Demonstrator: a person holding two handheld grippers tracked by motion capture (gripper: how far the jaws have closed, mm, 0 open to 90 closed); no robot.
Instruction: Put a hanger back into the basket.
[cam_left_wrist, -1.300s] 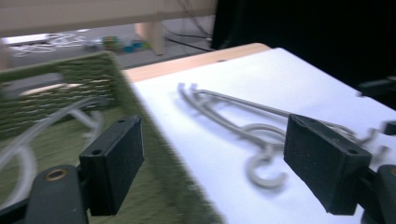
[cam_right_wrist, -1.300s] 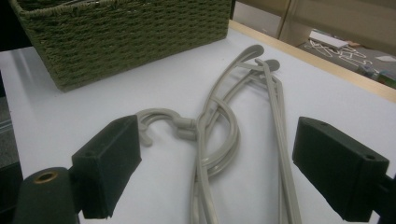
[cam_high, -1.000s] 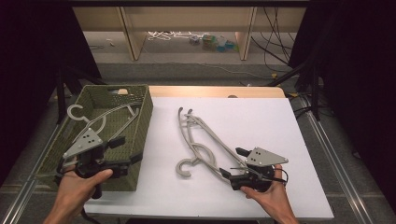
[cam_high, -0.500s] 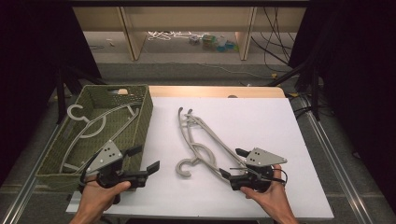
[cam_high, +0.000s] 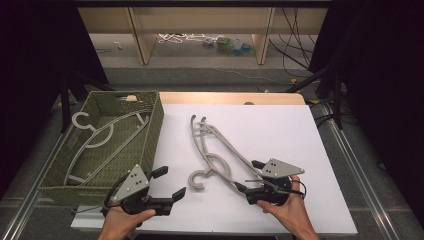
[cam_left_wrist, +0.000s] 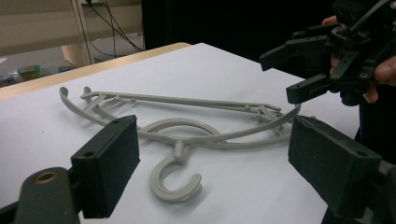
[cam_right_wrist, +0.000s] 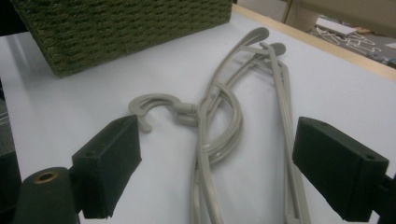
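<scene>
— Left gripper (cam_high: 172, 184) is standing wide open with nothing between its jaws, and it is no longer over the basket (cam_high: 151, 134). A second ago it was low at the near end of the basket beside the hanger lying in there; now it is sitting off the basket's near right corner, over the white table (cam_high: 280, 125), and pointing right.

— So is that hanger in the basket (cam_high: 97, 136) staying put?

— It is lying flat inside, hook toward the far left, with no gripper touching it. That reads as one hanger delivered and the left hand (cam_high: 122, 222) coming back for more.

— Where is the next one lying?

— Two grey hangers (cam_high: 220, 152) are lying stacked on the table, right of the basket, running from the far middle toward the near right, with a hook (cam_high: 197, 179) curling at the near left of the pile. In the left gripper view that hook (cam_left_wrist: 175, 179) is sitting right between the open jaws but farther off, not yet reached.

— And what is the right gripper doing?

— Right gripper (cam_high: 247, 175) is resting at the near right end of the pile, hardly shifted over the last second. Its jaws are spread wide too, gripping nothing; in the right gripper view the hangers (cam_right_wrist: 219, 135) are running up between them.

— So the job is partway through?

— Likely yes: one hanger in, two on the table, and both grippers are converging on the pile, probably to separate the top one.
</scene>
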